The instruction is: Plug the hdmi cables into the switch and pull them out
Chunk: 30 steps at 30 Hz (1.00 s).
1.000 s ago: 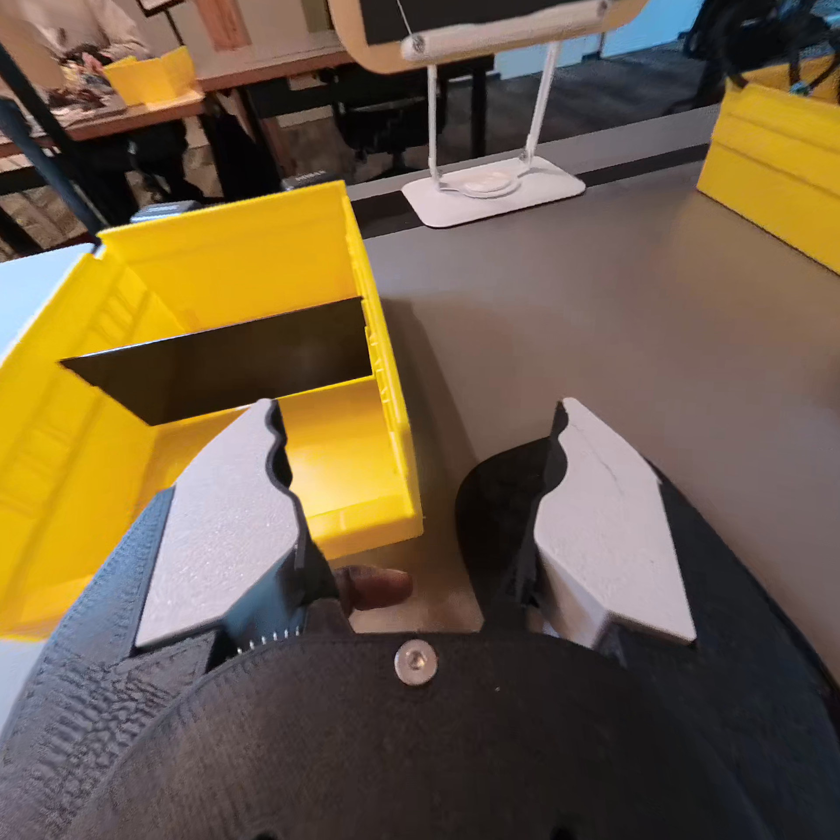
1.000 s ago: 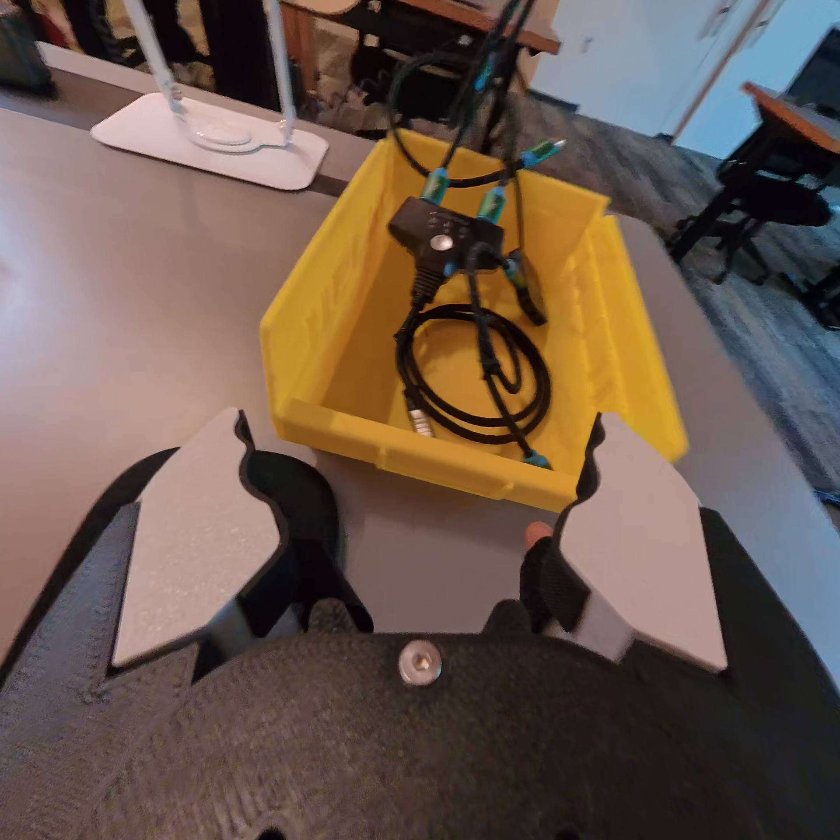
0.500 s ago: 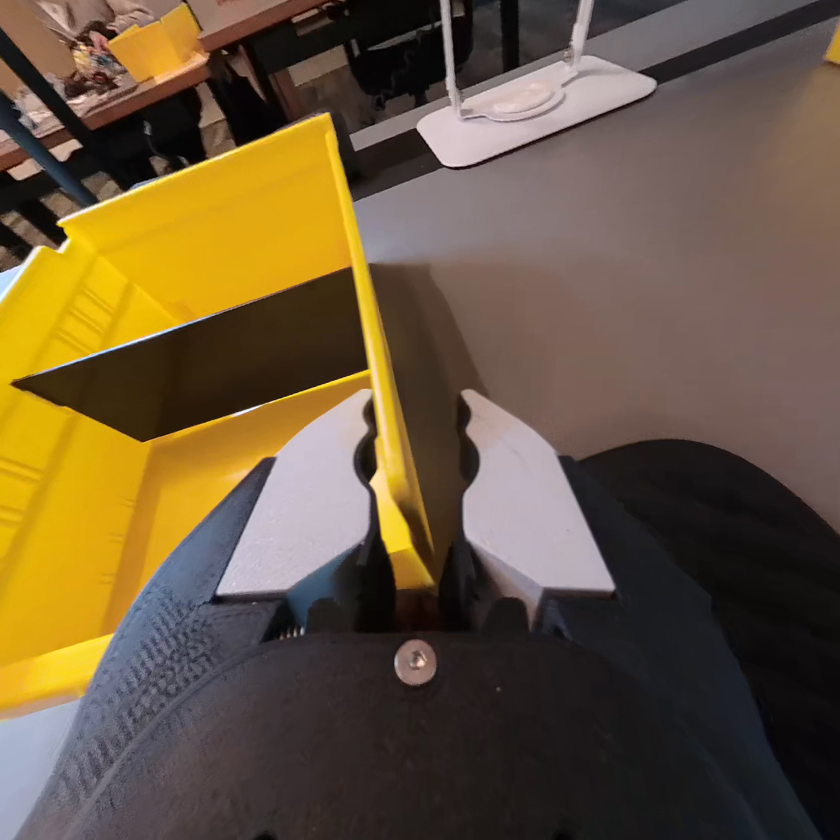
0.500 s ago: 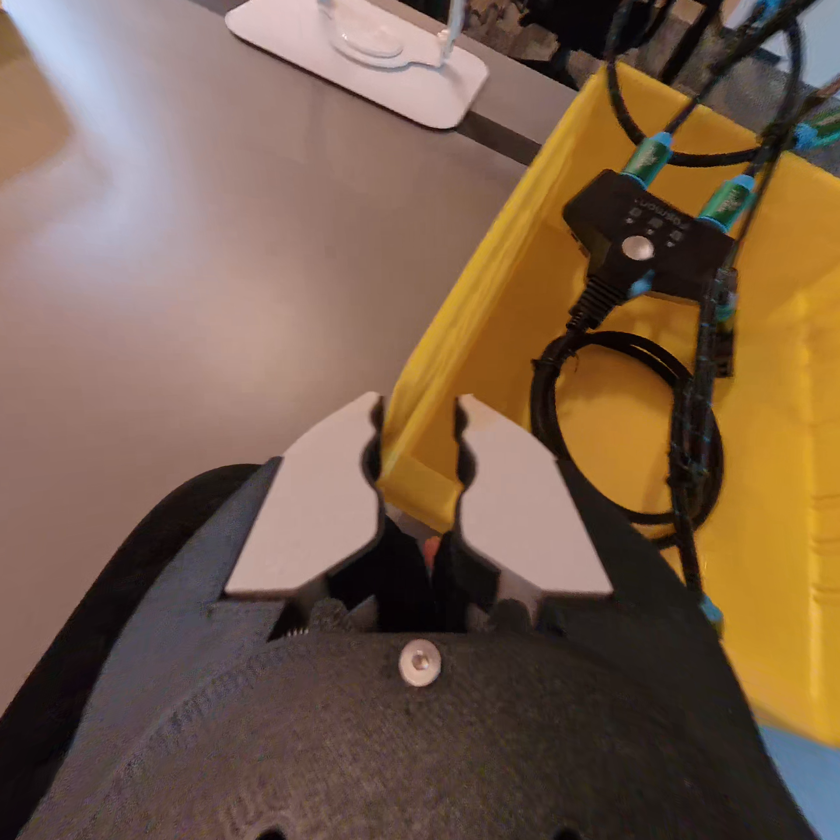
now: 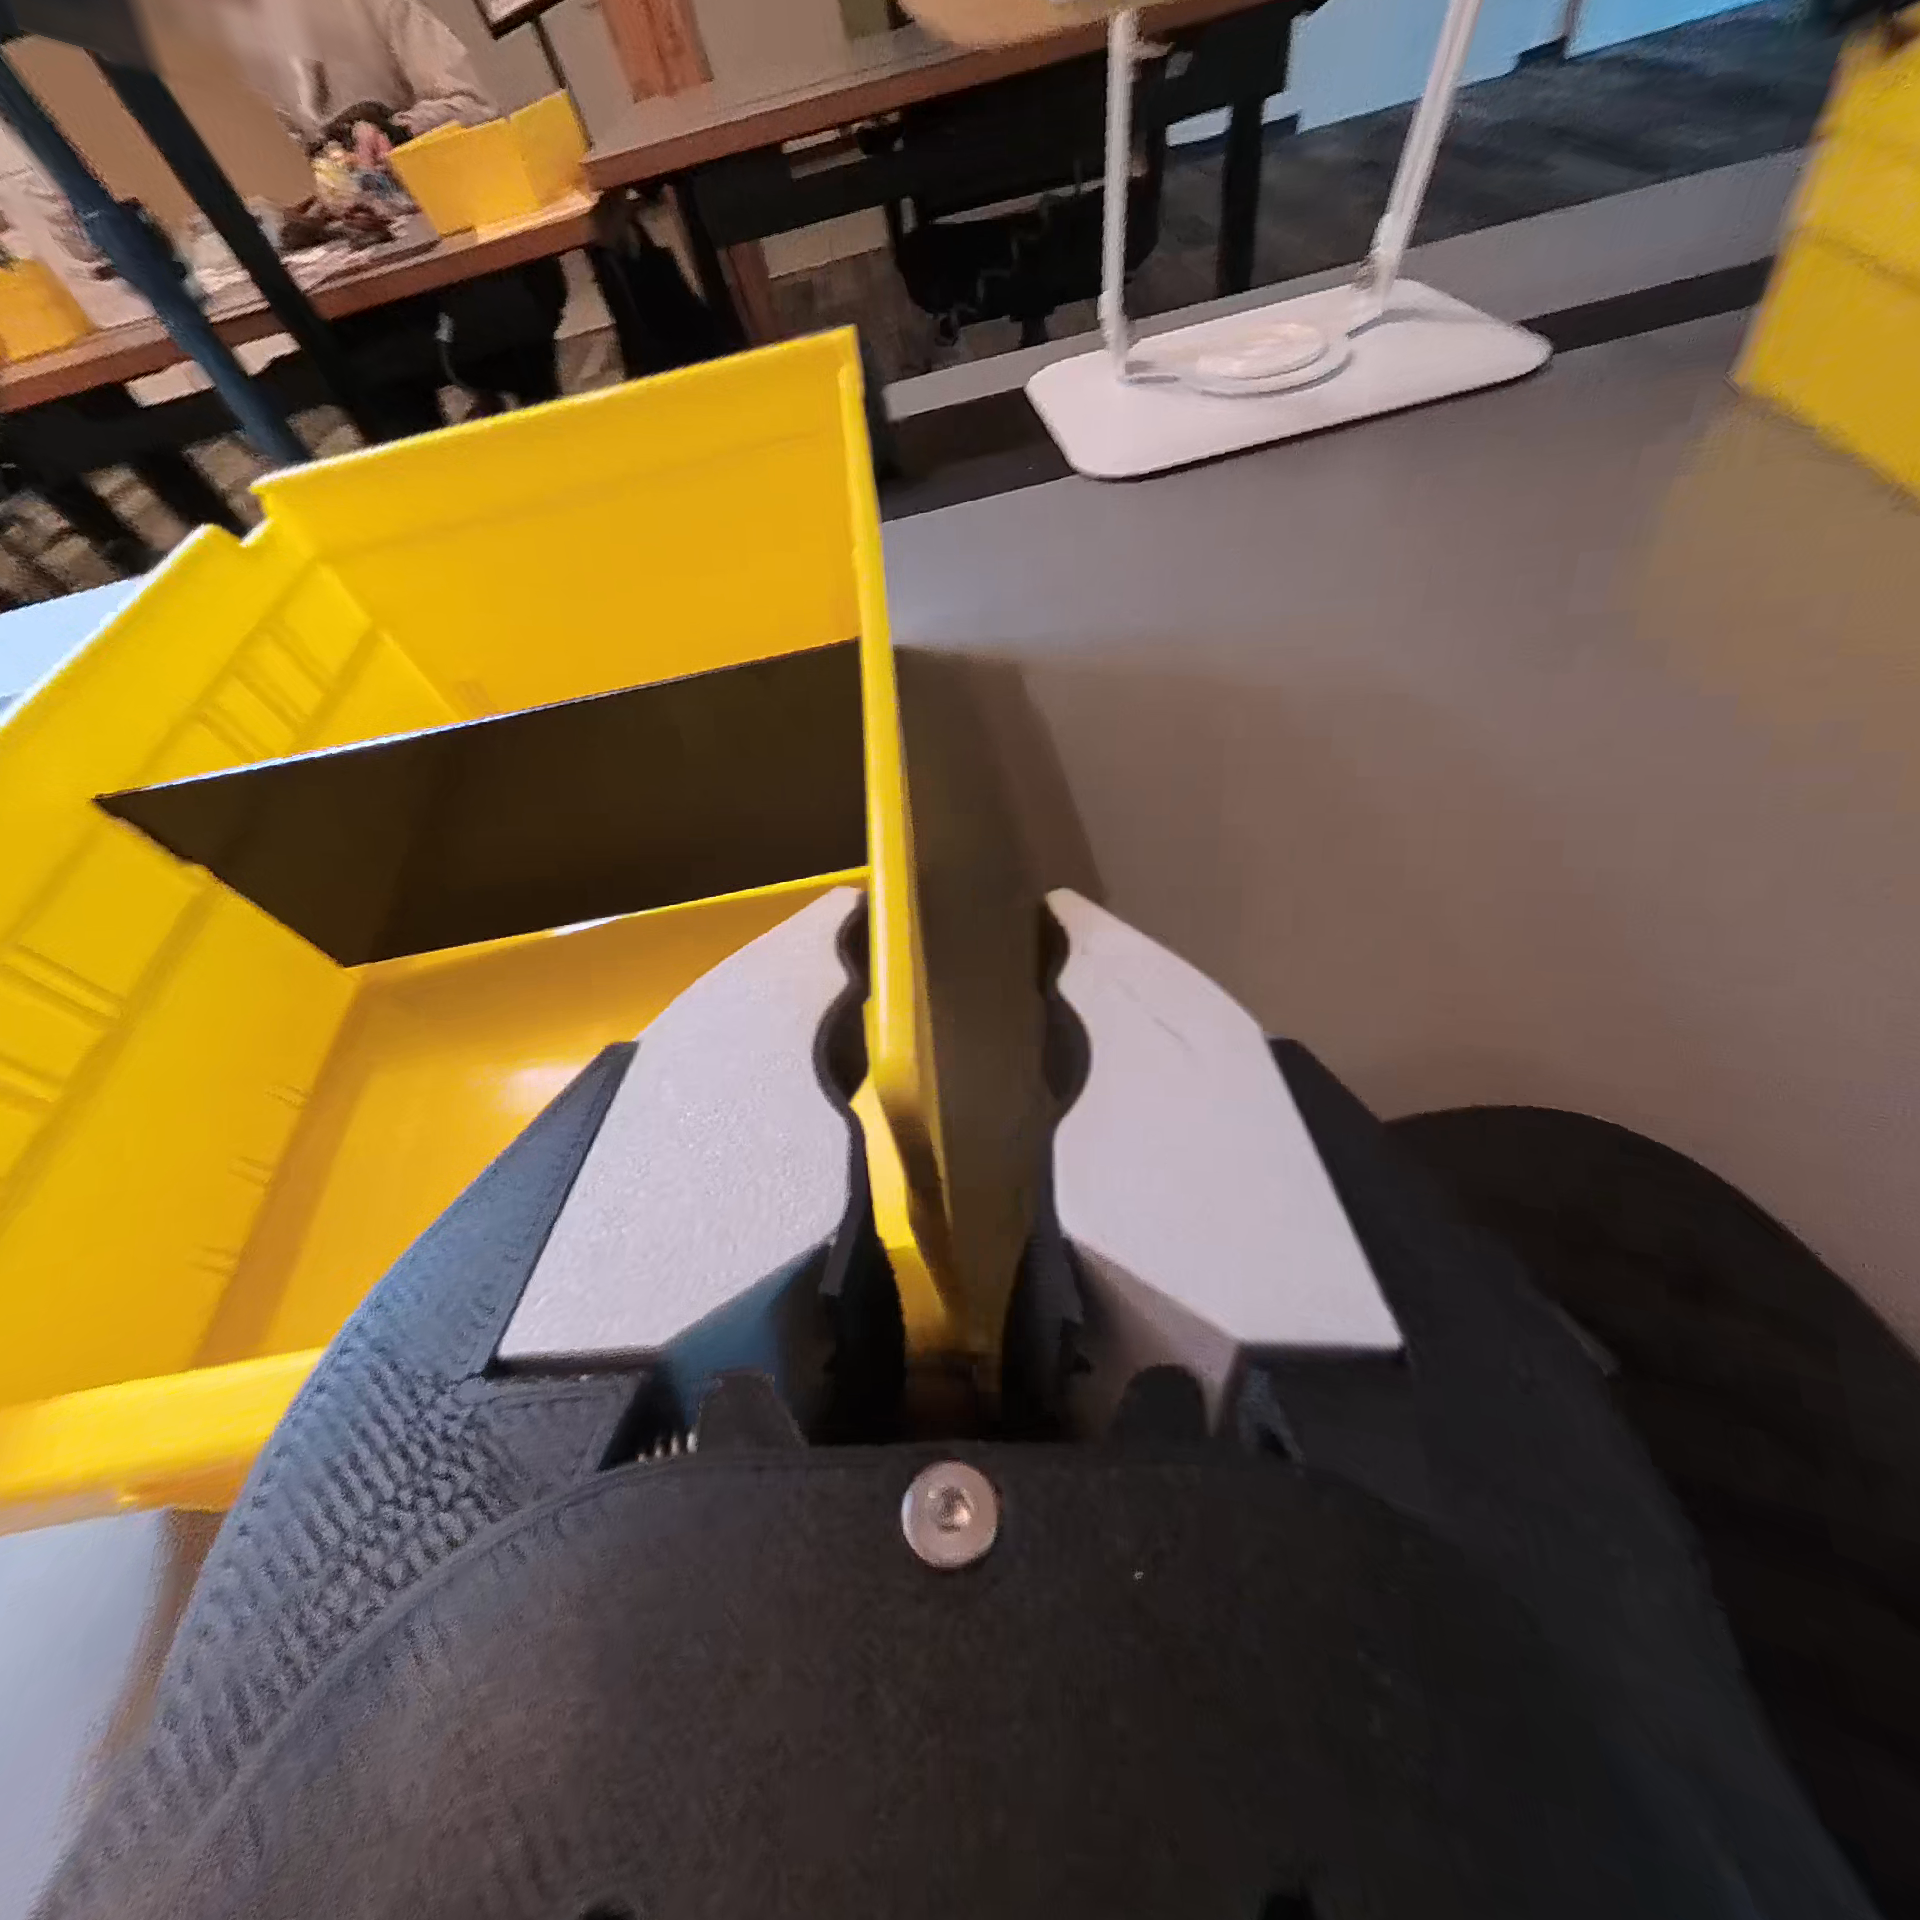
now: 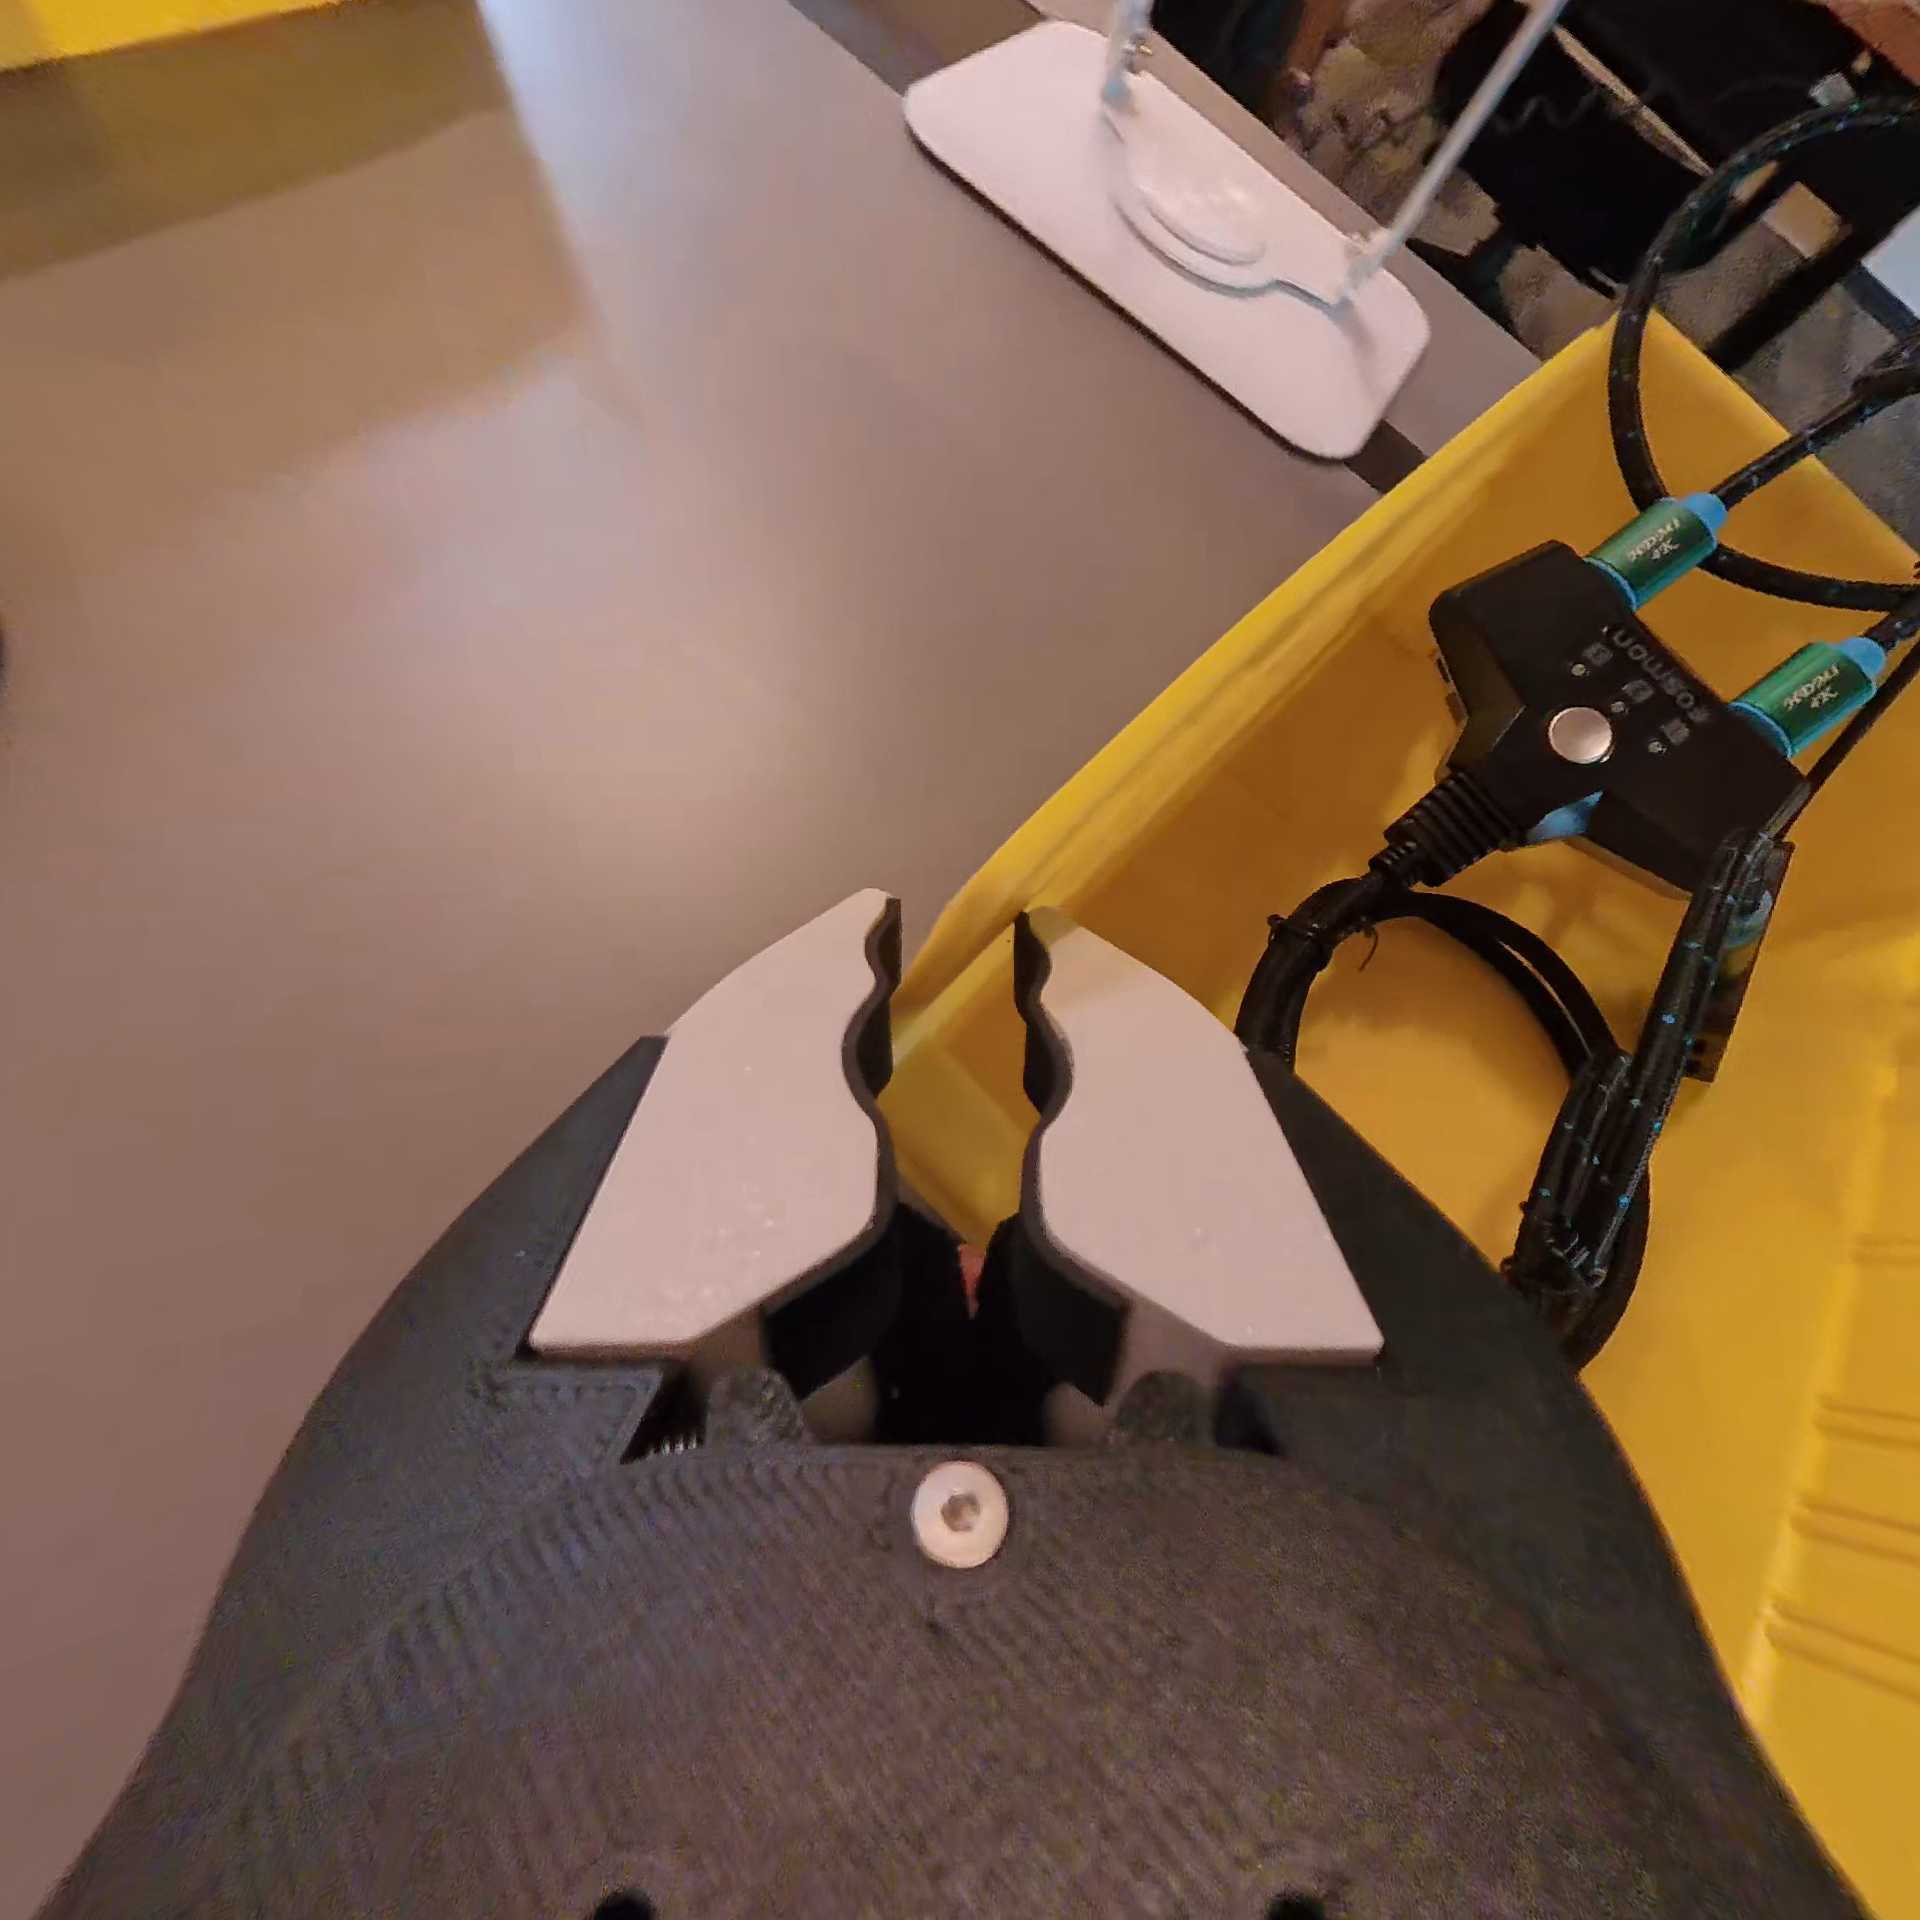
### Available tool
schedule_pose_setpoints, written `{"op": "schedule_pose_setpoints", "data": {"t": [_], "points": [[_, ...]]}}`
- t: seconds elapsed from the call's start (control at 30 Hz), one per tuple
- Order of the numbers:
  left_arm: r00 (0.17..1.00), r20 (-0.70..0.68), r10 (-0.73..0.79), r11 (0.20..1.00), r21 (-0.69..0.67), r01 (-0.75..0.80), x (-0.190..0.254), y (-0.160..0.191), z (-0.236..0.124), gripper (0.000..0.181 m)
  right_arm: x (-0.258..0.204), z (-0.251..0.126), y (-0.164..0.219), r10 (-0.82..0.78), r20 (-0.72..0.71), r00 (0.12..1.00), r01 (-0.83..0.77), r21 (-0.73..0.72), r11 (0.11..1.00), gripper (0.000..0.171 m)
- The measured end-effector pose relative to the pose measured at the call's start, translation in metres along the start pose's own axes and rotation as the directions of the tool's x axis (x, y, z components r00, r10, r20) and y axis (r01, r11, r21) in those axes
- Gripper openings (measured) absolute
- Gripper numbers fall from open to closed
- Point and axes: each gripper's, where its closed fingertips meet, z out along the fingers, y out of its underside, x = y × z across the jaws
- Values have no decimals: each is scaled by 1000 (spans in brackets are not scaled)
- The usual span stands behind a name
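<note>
In the right wrist view, a black HDMI switch point(image 6: 1600, 727) lies in a yellow bin point(image 6: 1195, 810). Two green-ended HDMI plugs point(image 6: 1652, 545) sit in its far side. A coiled black cable point(image 6: 1299, 987) and a braided cable point(image 6: 1621, 1122) lie beside it. My right gripper point(image 6: 954, 920) is shut on this bin's left wall near the front corner. In the left wrist view, my left gripper point(image 5: 951, 914) is shut on the right wall of a second yellow bin point(image 5: 561, 561), which has a black divider point(image 5: 520, 790) and nothing else visible inside.
A white stand base point(image 5: 1288, 395) sits at the back of the grey table point(image 5: 1455, 727), and also shows in the right wrist view point(image 6: 1174, 239). The bin with the cables shows blurred at the right edge point(image 5: 1849, 270). Other tables, yellow bins and a person are beyond the table. Left tips to right tips: about 30 cm.
Both grippers were open in front of their bins one second ago. Each has moved forward and shut on a bin wall. The views have shifted a little since.
</note>
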Motion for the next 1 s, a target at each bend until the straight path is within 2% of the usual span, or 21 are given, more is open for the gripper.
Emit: {"op": "schedule_pose_setpoints", "data": {"t": [0.1,0.27,0.5,0.6,0.77,1.0], "points": [[998,-60,-7,994,112,13,1,-19,-22,40,-29,8,-17,-33,47,998,33,15,999,22],[998,-70,-4,961,274,23,-29,-39,-67,42,-76,25,-48,-98,112,989,94,44,995,22],[996,-21,-83,969,230,86,-72,-17,-75,42,-138,54,-94,-143,176,974,128,94,987,24],[997,25,-73,974,216,66,-84,-13,-78,42,-157,63,-109,-171,192,966,152,108,982,25],[995,94,-31,984,177,14,-99,-1,-80,41,-177,73,-124,-210,201,957,186,129,974,26],[991,111,-72,977,206,48,-112,-1,-86,41,-194,77,-134,-241,232,943,204,171,964,26]]}}
